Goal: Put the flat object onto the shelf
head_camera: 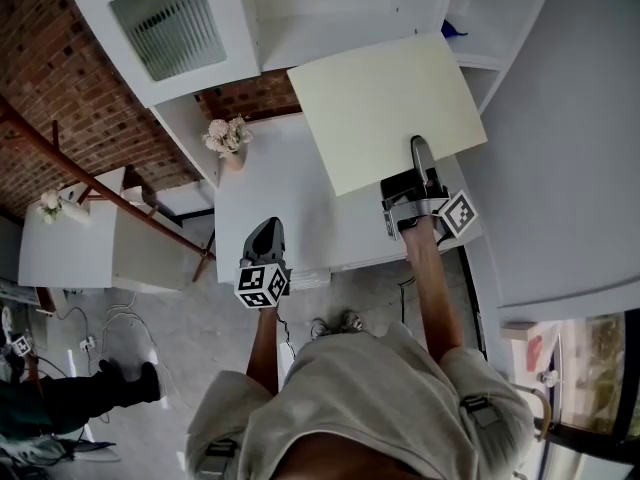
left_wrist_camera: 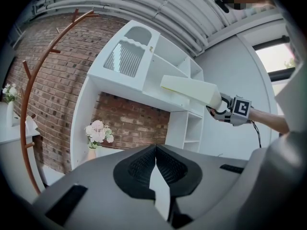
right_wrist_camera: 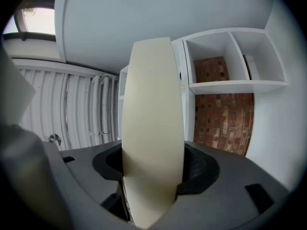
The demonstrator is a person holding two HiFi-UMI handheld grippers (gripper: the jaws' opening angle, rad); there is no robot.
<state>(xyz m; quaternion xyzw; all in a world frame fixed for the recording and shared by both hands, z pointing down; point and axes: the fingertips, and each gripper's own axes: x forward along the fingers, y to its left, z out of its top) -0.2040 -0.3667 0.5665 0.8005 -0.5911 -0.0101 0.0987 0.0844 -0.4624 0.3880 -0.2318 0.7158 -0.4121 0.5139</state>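
Note:
The flat object is a pale cream board [head_camera: 385,108]. My right gripper [head_camera: 421,156] is shut on its near edge and holds it up in front of the white shelf unit [head_camera: 330,8]. In the right gripper view the board [right_wrist_camera: 152,104] stands edge-on between the jaws, and open shelf compartments [right_wrist_camera: 237,86] lie behind it. The left gripper view shows the board [left_wrist_camera: 189,90] slanting up toward the shelves, with the right gripper [left_wrist_camera: 219,105] at its lower end. My left gripper [head_camera: 265,236] hangs over the white table [head_camera: 300,218], shut and empty, its tips [left_wrist_camera: 156,163] meeting.
A vase of pale flowers [head_camera: 228,138] stands at the table's far left corner, below the shelf unit. A rust-coloured coat rack [head_camera: 100,193] rises at the left, before the brick wall [left_wrist_camera: 62,95]. A second small table with flowers [head_camera: 48,205] is at the far left.

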